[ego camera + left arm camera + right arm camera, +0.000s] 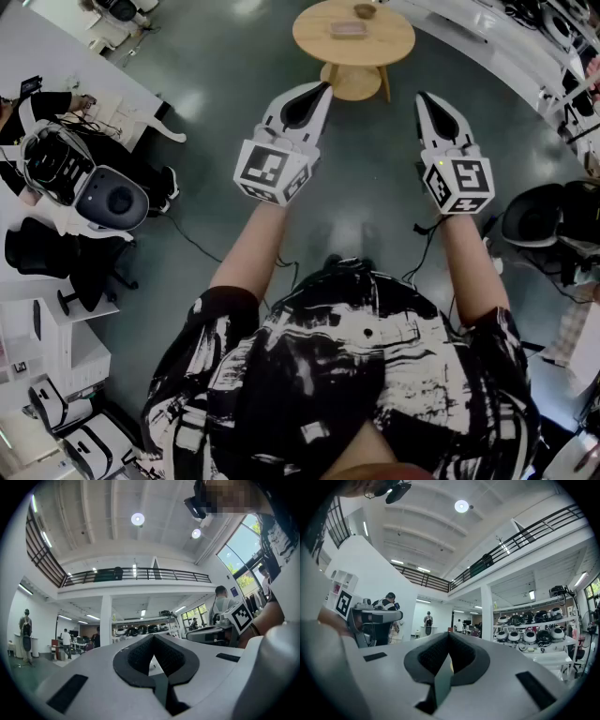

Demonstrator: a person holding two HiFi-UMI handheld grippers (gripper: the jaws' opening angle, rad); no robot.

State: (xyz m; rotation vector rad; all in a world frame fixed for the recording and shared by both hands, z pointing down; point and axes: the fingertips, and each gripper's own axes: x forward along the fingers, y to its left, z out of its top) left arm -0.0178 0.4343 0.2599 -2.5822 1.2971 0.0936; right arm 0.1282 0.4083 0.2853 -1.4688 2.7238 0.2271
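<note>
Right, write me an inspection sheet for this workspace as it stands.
Surface: round wooden table on a dark grey floor, ahead of both grippers.
Job's things: small bowl and flat tray, side by side on the table.
Clutter: white and dark helmet by the desk at the left.
Grippers: left gripper and right gripper held in the air, jaws together, nothing between them.
Cables: black cable lying on the floor; a second cable beside the right forearm.
Surroundings: open hall with shelves of helmets, people standing, balcony railing.
</note>
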